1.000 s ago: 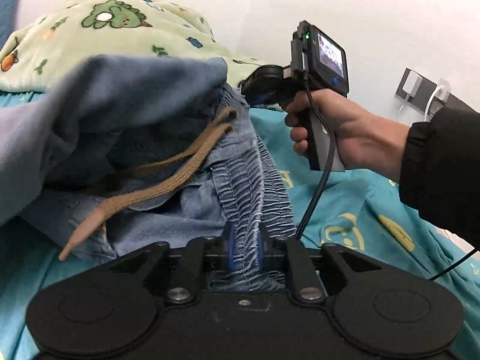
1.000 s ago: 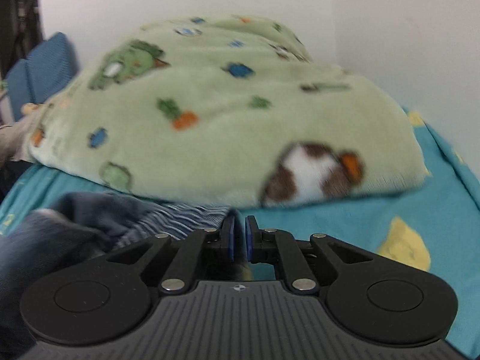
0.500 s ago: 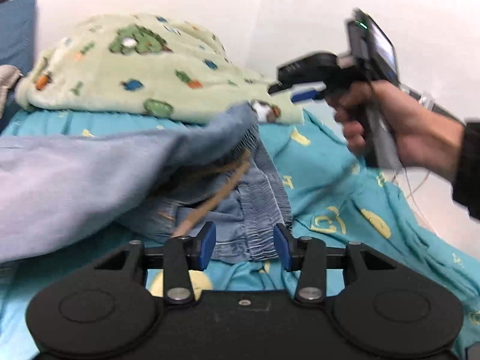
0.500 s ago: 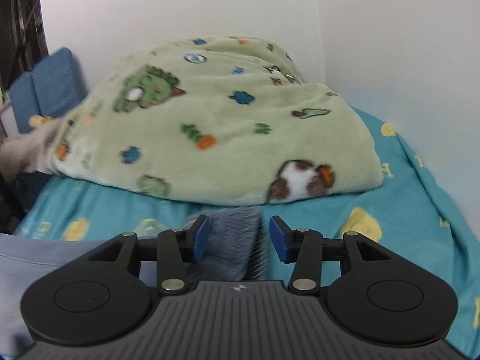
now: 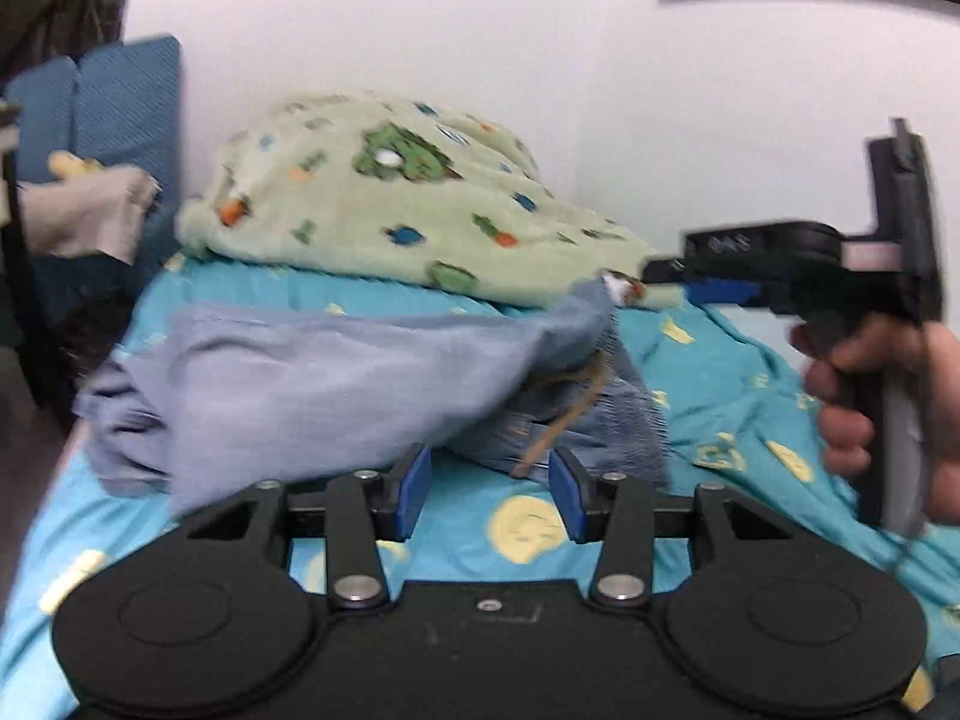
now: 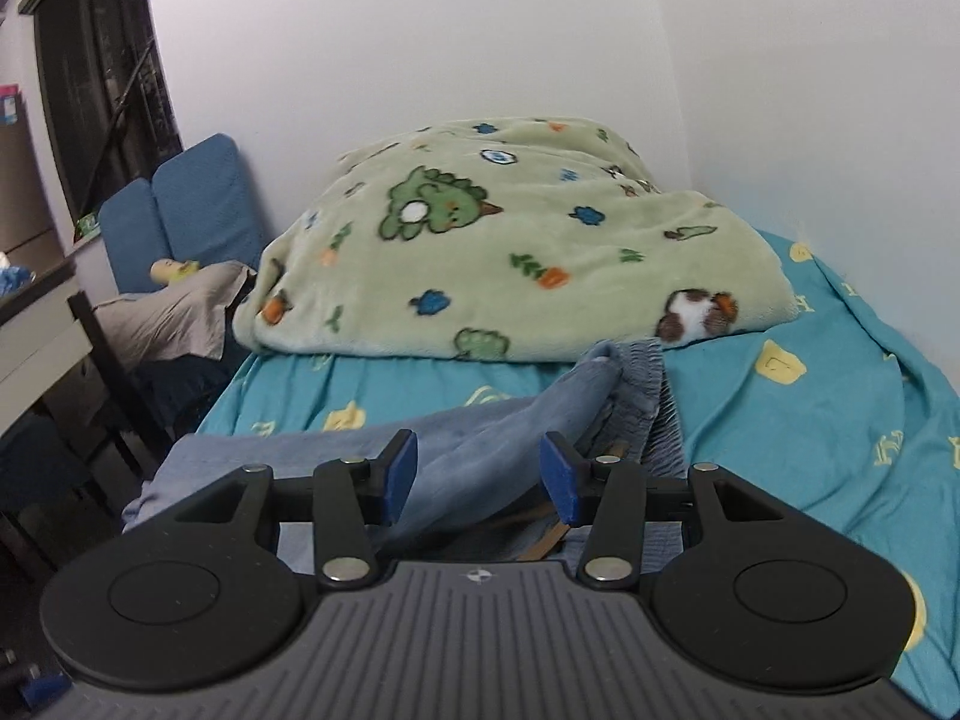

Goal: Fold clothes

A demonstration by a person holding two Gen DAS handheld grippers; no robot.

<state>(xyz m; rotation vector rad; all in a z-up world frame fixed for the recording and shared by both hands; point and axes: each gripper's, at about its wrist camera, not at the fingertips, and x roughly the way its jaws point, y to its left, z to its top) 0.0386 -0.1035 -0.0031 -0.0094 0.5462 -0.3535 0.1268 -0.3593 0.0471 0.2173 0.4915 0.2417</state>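
blue trousers loose on bed, both grippers released

item: blue trousers (image 5: 336, 384), soft woven cloth, pale blue on the broad flat panel and deeper denim blue at the gathered, ribbed elastic waistband (image 6: 651, 396). a flat tan drawstring (image 5: 564, 420) hangs out of the waist opening. the garment lies in a rumpled, half-folded heap in the middle of the bed, one layer turned over the other, its waist end peaked toward the blanket.

support: bed sheet (image 6: 810, 396), teal cotton with yellow printed motifs, creased into shallow ridges.

behind: plush fleece blanket (image 6: 516, 252), pale green, printed with green dinosaurs, carrots and blue blobs, piled in a rounded mound against the white wall (image 6: 420, 30), just past the trousers' waist end.

left gripper (image 5: 489, 495): black plastic body, blue rubber pads; jaws have just been opening and stand apart, nothing between them but sheet, the trousers just beyond the tips.

right gripper (image 6: 477, 480): same build, ribbed grey housing; jaws have just been opening and stand apart, released, the trouser cloth seen in the gap but not pressed by either pad. in the left wrist view it shows side-on at right, held by a hand (image 5: 870, 396), blurred.

at left edge: blue padded chair (image 6: 186, 204) draped with grey cloth (image 6: 174, 312).
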